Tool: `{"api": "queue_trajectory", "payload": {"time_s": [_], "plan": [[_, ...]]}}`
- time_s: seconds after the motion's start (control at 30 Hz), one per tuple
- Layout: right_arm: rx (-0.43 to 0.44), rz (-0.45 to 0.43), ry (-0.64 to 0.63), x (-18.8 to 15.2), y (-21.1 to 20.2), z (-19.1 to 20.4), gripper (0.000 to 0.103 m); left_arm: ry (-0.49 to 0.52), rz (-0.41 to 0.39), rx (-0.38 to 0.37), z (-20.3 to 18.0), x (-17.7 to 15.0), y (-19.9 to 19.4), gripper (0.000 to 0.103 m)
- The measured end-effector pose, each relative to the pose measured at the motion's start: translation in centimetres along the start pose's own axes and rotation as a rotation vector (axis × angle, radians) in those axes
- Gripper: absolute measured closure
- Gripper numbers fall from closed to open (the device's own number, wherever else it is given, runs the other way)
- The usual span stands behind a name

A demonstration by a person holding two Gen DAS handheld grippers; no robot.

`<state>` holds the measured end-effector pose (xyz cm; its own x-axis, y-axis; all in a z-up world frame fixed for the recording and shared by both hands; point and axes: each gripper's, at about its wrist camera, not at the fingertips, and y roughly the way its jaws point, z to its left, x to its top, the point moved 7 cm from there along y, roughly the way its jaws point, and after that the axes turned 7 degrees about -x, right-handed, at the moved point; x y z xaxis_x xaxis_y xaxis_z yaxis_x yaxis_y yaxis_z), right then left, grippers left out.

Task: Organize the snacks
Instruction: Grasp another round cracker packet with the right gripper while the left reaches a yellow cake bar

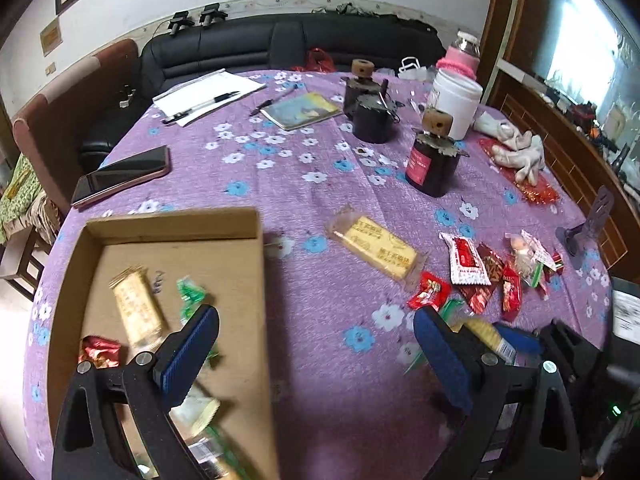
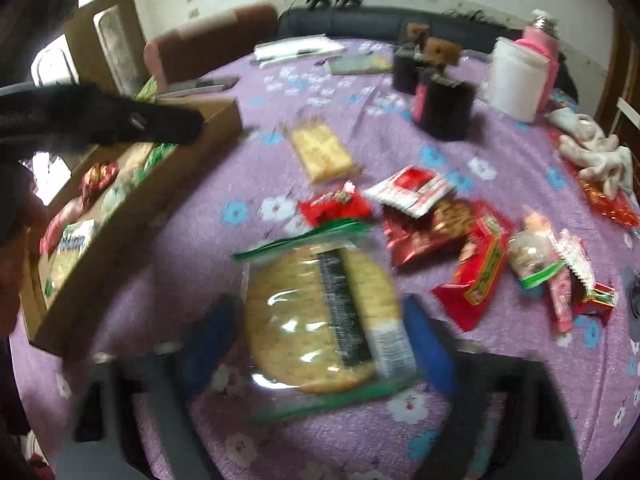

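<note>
A cardboard box (image 1: 176,226) at the left holds a yellow biscuit bar (image 1: 138,312), a red candy (image 1: 100,352) and green packets. My left gripper (image 1: 316,344) is open and empty over the box's right edge. A yellow wafer pack (image 1: 378,248) and several red snack packets (image 1: 468,264) lie on the purple flowered tablecloth (image 1: 320,160). In the blurred right wrist view, my right gripper (image 2: 320,336) has its jaws around a round cracker pack (image 2: 320,316) with green edges. The box (image 2: 132,208) lies to its left.
A phone (image 1: 120,176), papers with a pen (image 1: 208,96), a notebook (image 1: 302,110), dark jars (image 1: 432,164), a white tub (image 1: 456,102), a pink bottle (image 1: 460,60) and white gloves (image 1: 516,148) stand farther back. A black sofa (image 1: 280,44) lies beyond the table.
</note>
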<state>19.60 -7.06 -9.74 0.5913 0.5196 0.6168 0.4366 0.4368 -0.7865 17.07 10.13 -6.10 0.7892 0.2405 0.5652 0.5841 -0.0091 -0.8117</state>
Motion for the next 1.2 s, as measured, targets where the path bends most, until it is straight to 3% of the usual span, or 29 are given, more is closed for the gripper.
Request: {"api": "queue_trajectory", "payload": {"time_s": [0.07, 0.37, 0.5, 0.63, 0.73, 0.8, 1.0, 1.2], "plan": [[0.02, 0.001, 0.037, -0.4, -0.4, -0.6, 0.028, -0.015, 0.008, 0.007, -0.7, 0.5, 0.9, 0.004], [0.084, -0.083, 0.166, -2.6, -5.6, -3.5, 0.028, -0.174, 0.068, 0.289, -0.6, 1.8, 8.2, 0.001], [0.096, -0.1, 0.194, -3.5, -7.3, -4.5, 0.027, -0.162, 0.035, 0.326, -1.0, 3.2, 9.0, 0.001], [0.102, -0.125, 0.225, -3.8, -8.4, -5.2, 0.027, -0.164, 0.028, 0.279, -1.6, 3.3, 9.3, 0.005], [0.105, -0.14, 0.246, -3.8, -9.1, -5.8, 0.027, -0.156, -0.005, 0.201, -2.5, 3.1, 8.9, 0.028], [0.103, -0.142, 0.255, -3.7, -9.0, -6.1, 0.027, -0.138, -0.017, 0.157, -3.3, 3.1, 8.6, 0.057], [0.098, -0.17, 0.274, -3.8, -10.1, -6.5, 0.027, -0.129, -0.021, 0.083, -3.7, 2.9, 8.3, 0.095], [0.099, -0.188, 0.279, -3.5, -10.9, -6.3, 0.027, -0.12, -0.037, 0.049, -3.5, 2.3, 6.9, 0.099]]}}
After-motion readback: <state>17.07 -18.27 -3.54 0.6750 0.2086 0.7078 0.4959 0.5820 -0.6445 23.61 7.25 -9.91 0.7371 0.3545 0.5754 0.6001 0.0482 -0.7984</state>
